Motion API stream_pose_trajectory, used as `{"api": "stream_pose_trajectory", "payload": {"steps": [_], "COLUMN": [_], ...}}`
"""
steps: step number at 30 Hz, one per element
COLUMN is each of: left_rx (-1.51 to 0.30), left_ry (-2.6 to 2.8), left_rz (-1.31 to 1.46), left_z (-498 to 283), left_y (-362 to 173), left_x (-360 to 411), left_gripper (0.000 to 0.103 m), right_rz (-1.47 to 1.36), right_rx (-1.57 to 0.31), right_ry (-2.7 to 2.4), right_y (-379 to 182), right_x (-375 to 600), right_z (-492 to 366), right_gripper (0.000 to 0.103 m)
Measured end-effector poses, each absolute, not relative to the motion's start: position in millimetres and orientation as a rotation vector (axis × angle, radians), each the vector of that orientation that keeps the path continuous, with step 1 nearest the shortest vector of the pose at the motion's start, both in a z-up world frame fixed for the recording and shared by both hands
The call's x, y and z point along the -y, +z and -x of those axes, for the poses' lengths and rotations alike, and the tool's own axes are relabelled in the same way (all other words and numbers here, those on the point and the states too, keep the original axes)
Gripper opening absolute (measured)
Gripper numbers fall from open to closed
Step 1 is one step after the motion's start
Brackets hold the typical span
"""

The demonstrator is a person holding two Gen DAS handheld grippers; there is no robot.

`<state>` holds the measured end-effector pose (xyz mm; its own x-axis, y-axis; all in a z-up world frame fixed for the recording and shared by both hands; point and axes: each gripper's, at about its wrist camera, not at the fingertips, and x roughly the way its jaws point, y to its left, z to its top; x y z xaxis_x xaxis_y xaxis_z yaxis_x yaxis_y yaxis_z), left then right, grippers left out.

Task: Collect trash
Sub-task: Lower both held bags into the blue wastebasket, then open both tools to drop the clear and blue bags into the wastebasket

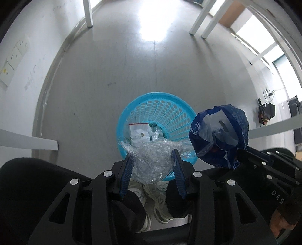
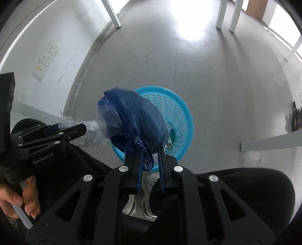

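A light blue perforated basket (image 1: 166,111) stands on the grey floor and holds trash, among it a small clear bag with a red strip (image 1: 138,131). My left gripper (image 1: 152,157) is shut on a crumpled clear plastic bag (image 1: 151,160) held over the basket's near rim. My right gripper (image 2: 150,150) is shut on a dark blue plastic wrapper (image 2: 132,120) held above the basket (image 2: 179,116). In the left wrist view the blue wrapper (image 1: 219,133) hangs at the basket's right. In the right wrist view the left gripper (image 2: 75,130) with the clear bag (image 2: 90,135) is at the left.
White table legs (image 1: 88,13) stand on the floor at the back. A white bar (image 1: 28,143) lies low at the left and another (image 2: 271,141) at the right. Wall sockets (image 2: 47,58) are on the left wall. My shoes (image 2: 143,197) show below.
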<state>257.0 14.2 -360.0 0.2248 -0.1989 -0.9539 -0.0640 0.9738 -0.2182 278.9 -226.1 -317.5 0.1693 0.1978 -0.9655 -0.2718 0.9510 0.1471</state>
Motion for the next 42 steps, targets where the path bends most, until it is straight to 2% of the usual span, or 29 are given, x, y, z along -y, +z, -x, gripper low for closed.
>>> {"api": "stream_pose_trajectory", "payload": {"steps": [20,27,28,29,30,31,32,34,38,42], "left_rx": [-1.537,-1.563,-1.565,-1.565,-1.565,-1.561,-1.551,-1.546,-1.542,-1.531], "left_ry": [-0.002,0.019,0.019,0.017,0.012,0.006,0.002,0.002,0.011,0.010], "left_rz": [0.220,0.233,0.239,0.254,0.262,0.265,0.262,0.248,0.244,0.245], "left_z": [-312.2,-315.9,-316.0,-316.5,-317.1,-317.8,-318.0,-317.2,-315.5,-313.7], "left_y": [-433.3,-440.4,-441.3,-440.8,-440.7,-440.9,-439.2,-438.1,-437.7,-434.1], "left_x": [-4.7,-6.9,-7.1,-8.3,-8.6,-9.0,-8.5,-7.0,-6.7,-7.4], "left_gripper": [0.040,0.040,0.042,0.048,0.054,0.065,0.066,0.066,0.066,0.066], "right_rz": [0.058,0.032,0.035,0.035,0.027,0.019,0.016,0.015,0.027,0.045], "right_rx": [-1.577,-1.638,-1.638,-1.638,-1.638,-1.639,-1.637,-1.630,-1.615,-1.602], "right_ry": [0.244,0.214,0.210,0.205,0.202,0.200,0.197,0.193,0.195,0.197], "right_y": [-416.5,-434.9,-435.3,-435.8,-435.8,-435.9,-435.9,-434.8,-432.0,-427.4], "right_x": [207.9,212.1,211.9,212.1,213.8,214.2,214.2,214.4,212.8,211.9], "right_z": [-349.7,-360.4,-360.7,-360.5,-361.1,-361.4,-361.7,-360.8,-358.2,-355.9], "right_gripper": [0.014,0.014,0.016,0.016,0.016,0.022,0.030,0.036,0.043,0.043]}}
